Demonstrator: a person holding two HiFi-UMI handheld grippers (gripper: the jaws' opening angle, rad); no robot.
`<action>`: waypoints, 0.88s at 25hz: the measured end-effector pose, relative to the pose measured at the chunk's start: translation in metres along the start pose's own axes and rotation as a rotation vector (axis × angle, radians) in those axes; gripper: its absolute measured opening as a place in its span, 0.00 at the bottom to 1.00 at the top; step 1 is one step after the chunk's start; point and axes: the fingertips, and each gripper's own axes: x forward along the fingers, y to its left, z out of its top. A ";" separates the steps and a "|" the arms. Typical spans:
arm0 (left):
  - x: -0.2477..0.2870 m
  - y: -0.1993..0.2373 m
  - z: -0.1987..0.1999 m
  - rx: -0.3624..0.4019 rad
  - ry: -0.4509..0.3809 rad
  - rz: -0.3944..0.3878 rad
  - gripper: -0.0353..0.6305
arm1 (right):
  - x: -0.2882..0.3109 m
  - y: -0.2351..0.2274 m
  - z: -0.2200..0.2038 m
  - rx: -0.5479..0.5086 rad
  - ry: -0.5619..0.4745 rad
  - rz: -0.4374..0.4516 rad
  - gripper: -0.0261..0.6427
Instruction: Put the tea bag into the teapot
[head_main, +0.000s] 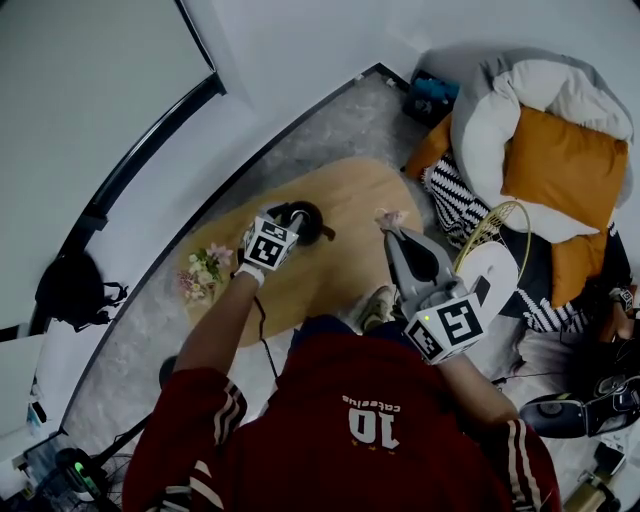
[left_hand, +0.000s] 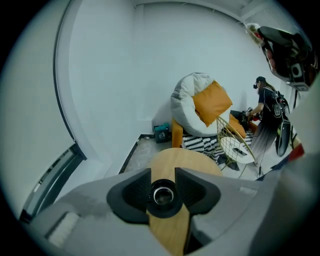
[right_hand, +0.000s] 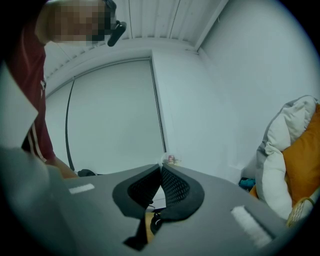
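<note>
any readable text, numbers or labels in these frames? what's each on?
"10": on the person's red shirt, upside down in the head view.
Small word beside the "10" on the same shirt: too blurred to read.
Print on the teal box by the wall: too small to read.
Nothing else legible.

Under your left jaws an oval wooden table (left_hand: 172, 159) stands on grey floor (left_hand: 142, 152). Beyond them a white beanbag (left_hand: 187, 95) with an orange cushion (left_hand: 212, 102) leans against the white wall (left_hand: 125, 60). A wire side table (left_hand: 231, 140) stands to their right.
</note>
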 end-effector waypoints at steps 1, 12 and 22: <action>-0.002 0.000 0.001 -0.003 -0.005 0.000 0.26 | 0.001 0.001 0.000 0.001 0.000 0.003 0.04; -0.048 0.005 0.025 -0.068 -0.151 0.032 0.26 | 0.011 0.021 0.009 -0.019 -0.019 0.038 0.04; -0.114 0.007 0.055 -0.146 -0.309 0.071 0.26 | 0.013 0.037 0.020 -0.019 -0.044 0.073 0.04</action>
